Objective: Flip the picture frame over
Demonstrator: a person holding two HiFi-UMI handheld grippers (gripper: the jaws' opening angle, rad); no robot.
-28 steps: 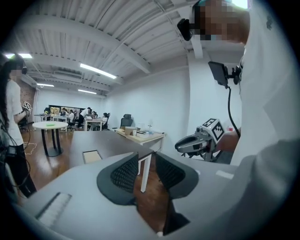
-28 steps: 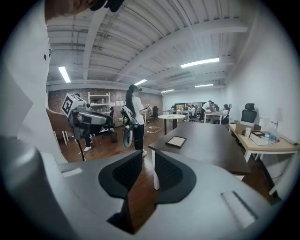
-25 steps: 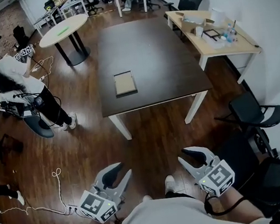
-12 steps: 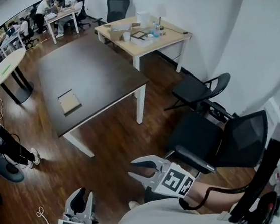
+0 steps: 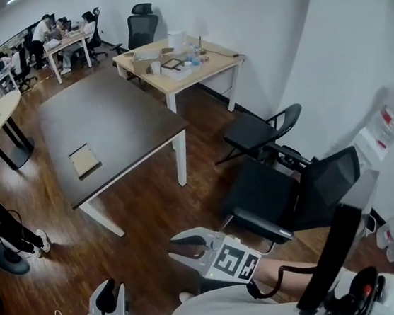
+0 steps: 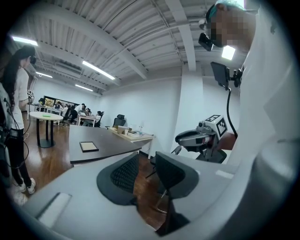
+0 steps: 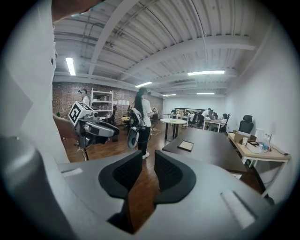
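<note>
**Well apart from the frame, both claws slack**

Down at the bottom edge of the head view we hold the left claw [image 5: 111,292] low over the wooden floor [image 5: 153,208]. The right claw [image 5: 181,248] sits a little higher and to its right, close to a black office chair [image 5: 273,194]. Each claw's own view shows its two jaws slightly parted, with only floorboards in the gap. Both are released and grasp nothing.

The picture frame [image 5: 85,160] lies flat on the dark desk [image 5: 121,116], toward the near left part of the top as we look down. A pale panel inside a dark border faces up. It is well apart from both claws, with a stretch of floor between them and the desk.

Beyond the dark desk stands a light wooden desk [image 5: 217,59] carrying small items too tiny for us to name. A black folding chair [image 5: 258,133] stands near it by the wall. In the right gripper view a person [image 7: 142,119] stands on the floor to the left of the dark desk.
</note>
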